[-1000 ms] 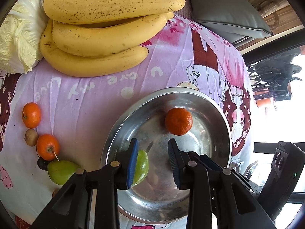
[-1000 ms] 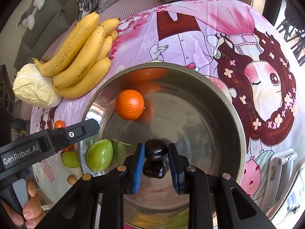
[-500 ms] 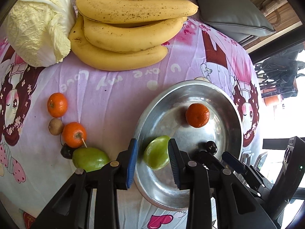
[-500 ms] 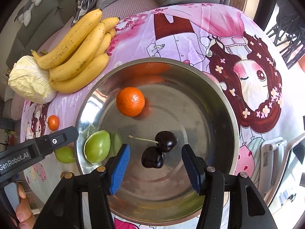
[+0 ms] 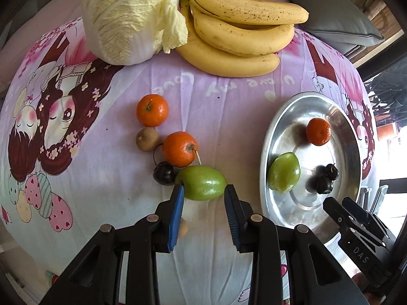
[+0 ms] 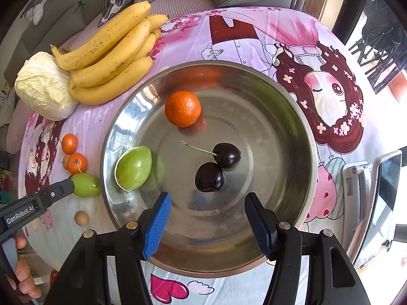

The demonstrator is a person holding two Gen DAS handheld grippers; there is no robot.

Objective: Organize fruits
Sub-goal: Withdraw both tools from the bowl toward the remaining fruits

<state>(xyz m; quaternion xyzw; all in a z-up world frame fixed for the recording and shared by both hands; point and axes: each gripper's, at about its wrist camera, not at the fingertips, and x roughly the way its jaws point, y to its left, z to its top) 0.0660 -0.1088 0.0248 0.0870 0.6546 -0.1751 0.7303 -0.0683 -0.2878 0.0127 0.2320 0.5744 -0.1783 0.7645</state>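
Left tool [image 5: 203, 198]: jaws parted, nothing pinched; poised above the tabletop with a green fruit [image 5: 202, 183] showing between the blue pads; contact cannot be judged from this angle.
Right tool [image 6: 207, 214]: jaws spread and empty, just been opening; the two dark cherries [image 6: 217, 167] lie loose in the bowl beyond the tips.
Bowl [image 6: 300, 117]: steel, on the pink cartoon-print cloth [image 6: 254, 33]; holds a mandarin [image 6: 182, 108] at 11 o'clock, a green fruit [image 6: 133, 167] at 9 o'clock by the wall, cherries near centre, touching each other.
Loose fruit, left of bowl: two mandarins [image 5: 152, 110] [image 5: 179, 149], a small brown fruit [image 5: 147, 139] between them, one dark cherry [image 5: 164, 173] touching the green fruit at its 9 o'clock.
Far edge: banana bunch [image 5: 241, 28] at 12 o'clock, cabbage [image 5: 129, 15] touching it at 11 o'clock.
Small tan fruit [image 6: 81, 218]: alone, at 7 o'clock of the bowl.
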